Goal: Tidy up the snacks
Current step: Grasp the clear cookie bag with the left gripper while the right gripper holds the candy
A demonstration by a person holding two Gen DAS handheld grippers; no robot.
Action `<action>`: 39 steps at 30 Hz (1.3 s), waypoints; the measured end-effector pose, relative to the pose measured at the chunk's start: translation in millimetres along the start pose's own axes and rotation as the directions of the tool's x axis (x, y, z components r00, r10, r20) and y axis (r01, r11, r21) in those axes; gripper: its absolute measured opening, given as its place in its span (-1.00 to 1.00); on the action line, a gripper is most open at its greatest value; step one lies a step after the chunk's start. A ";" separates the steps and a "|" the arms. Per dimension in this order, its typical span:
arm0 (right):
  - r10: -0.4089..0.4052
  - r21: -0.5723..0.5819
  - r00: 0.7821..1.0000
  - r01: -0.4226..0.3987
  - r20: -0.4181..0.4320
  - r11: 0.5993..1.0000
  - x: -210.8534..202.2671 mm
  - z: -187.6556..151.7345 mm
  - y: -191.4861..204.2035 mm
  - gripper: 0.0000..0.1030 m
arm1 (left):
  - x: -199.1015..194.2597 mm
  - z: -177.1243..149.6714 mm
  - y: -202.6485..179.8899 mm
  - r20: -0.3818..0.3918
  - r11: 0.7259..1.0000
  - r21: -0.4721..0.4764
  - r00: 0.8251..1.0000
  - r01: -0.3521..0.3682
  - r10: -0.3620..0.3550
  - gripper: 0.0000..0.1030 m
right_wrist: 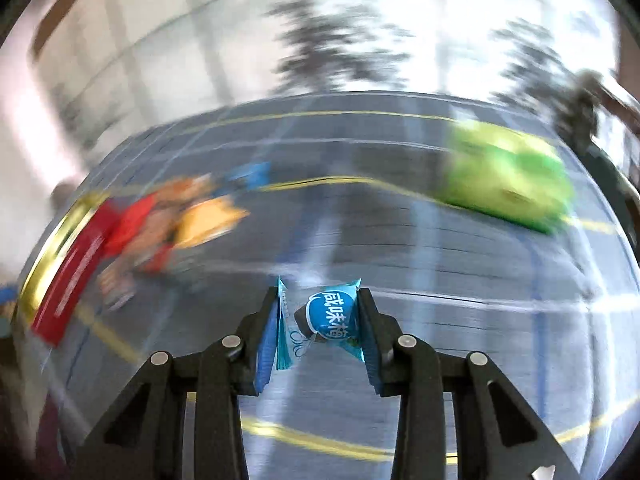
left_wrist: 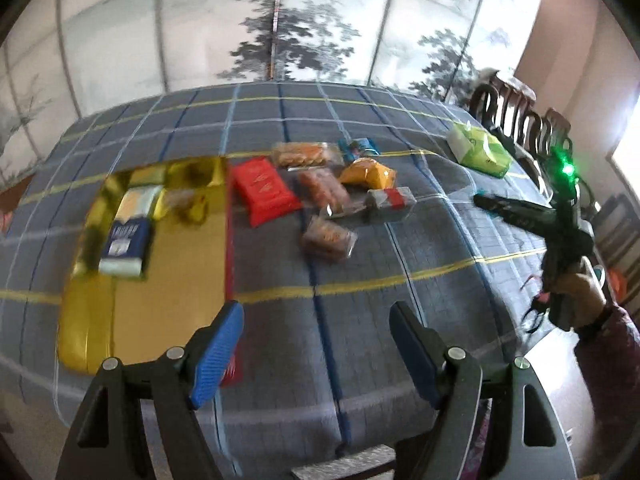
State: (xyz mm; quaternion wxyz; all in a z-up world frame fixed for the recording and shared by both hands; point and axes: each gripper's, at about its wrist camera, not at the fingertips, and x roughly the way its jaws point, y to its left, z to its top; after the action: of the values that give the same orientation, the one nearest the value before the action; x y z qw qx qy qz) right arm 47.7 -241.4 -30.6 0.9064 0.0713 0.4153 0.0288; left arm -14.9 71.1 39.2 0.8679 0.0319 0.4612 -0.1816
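My left gripper [left_wrist: 316, 332] is open and empty above the near part of the table, right of a gold tray [left_wrist: 172, 288]. The tray holds a blue and white packet [left_wrist: 126, 244] and a small snack [left_wrist: 188, 200]. Several snacks lie past the tray: a red packet [left_wrist: 264, 192], an orange packet [left_wrist: 370, 174], clear-wrapped pastries [left_wrist: 328, 238], a small blue candy [left_wrist: 358, 148]. My right gripper [right_wrist: 318, 320] is shut on a small blue candy packet [right_wrist: 328, 316], held above the table. The right gripper also shows in the left wrist view [left_wrist: 484, 202], at the right.
A green tissue pack [left_wrist: 478, 150] lies at the far right of the blue plaid tablecloth [left_wrist: 360, 300]; it also shows in the right wrist view [right_wrist: 508, 172]. Dark wooden chairs [left_wrist: 516, 116] stand past the table's right edge. A painted folding screen [left_wrist: 304, 24] stands behind.
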 end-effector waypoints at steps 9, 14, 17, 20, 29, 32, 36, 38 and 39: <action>-0.047 0.167 0.999 0.044 0.011 0.985 18.7 -14.8 -43.6 -0.33 | 65.7 34.7 -17.1 -0.127 0.989 0.101 0.987 0.106 -0.093 0.50; -0.027 0.165 0.999 0.023 0.021 0.986 21.3 -15.6 -41.9 -0.32 | 99.5 45.7 -28.9 -0.163 0.972 0.222 0.986 0.074 -0.038 0.50; -0.003 0.170 1.000 -0.002 0.029 0.985 21.1 -17.0 -42.8 -0.32 | 120.6 53.8 -19.7 -0.194 0.976 0.212 0.981 0.048 -0.006 0.50; 0.012 0.175 0.999 -0.017 0.032 0.984 21.3 -17.5 -42.2 -0.32 | 137.5 59.8 -8.2 -0.239 0.984 0.164 0.971 0.067 -0.026 0.50; 0.025 0.180 0.999 -0.031 0.037 0.983 19.9 -18.8 -43.3 -0.31 | 155.6 62.6 -13.3 -0.249 0.985 0.152 0.968 0.082 -0.042 0.09; 0.013 0.176 1.000 -0.016 0.019 0.984 23.7 -18.7 -41.0 -0.30 | 152.2 60.5 -12.7 -0.247 0.989 0.140 0.969 0.048 -0.012 -0.07; 0.003 0.169 1.000 -0.005 0.013 0.986 25.2 -18.2 -39.5 -0.30 | 133.1 49.8 -14.7 -0.219 0.996 0.086 0.976 0.011 0.008 -0.10; -0.001 0.167 1.000 -0.001 0.012 0.986 25.3 -17.9 -38.4 -0.30 | 115.4 43.8 -16.4 -0.191 0.998 0.051 0.982 0.024 -0.013 -0.10; -0.004 0.166 1.000 0.002 0.011 0.986 25.4 -17.6 -37.9 -0.30 | 103.5 39.9 -18.0 -0.168 0.999 0.040 0.986 0.014 -0.007 -0.10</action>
State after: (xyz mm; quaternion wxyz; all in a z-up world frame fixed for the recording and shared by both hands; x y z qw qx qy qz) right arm 50.7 -274.2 -66.8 0.8996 0.1463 0.4113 -0.0077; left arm 63.1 15.8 -19.9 0.8241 0.0624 0.5292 -0.1920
